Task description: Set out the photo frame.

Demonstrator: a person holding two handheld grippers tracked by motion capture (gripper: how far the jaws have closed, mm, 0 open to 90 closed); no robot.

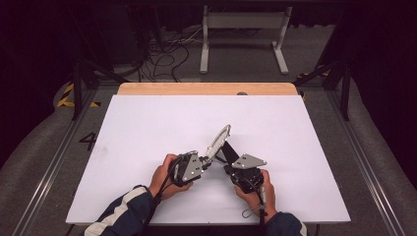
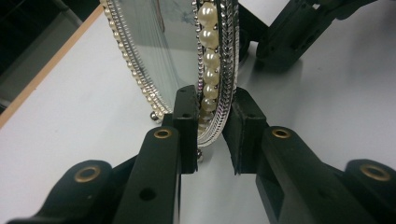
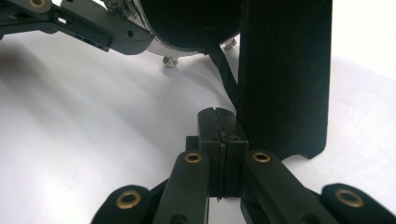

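I am holding one oval picture frame (image 1: 220, 139) near the middle of the white table (image 1: 147, 147), standing on its lower edge between my two grippers. In the high view its long axis is rising from the lower left to the upper right, leaning away from me, with the top of the oval pointing toward the far right of the table. Its glass face (image 2: 159, 51) is looking toward the left side of the table, and its black back is facing right.

The left gripper (image 2: 211, 135) is grasping the frame's lower rim: in the left gripper view one jaw is pressing on the glass side and the other on the back, with the pearl-and-silver border (image 2: 212, 70) running up between them. I am counting one row of pearls there and a second beaded row along the far edge of the glass.

The right gripper (image 3: 219, 135) is clenched with nothing between its jaws, the pads meeting flat. It is lying just beside the frame's single black stand (image 3: 285, 74), which is standing upright behind the frame with its foot on the table; I cannot tell whether the jaws are touching it.

Two small silver ball feet (image 3: 169, 61) are showing under the rim in the right gripper view.
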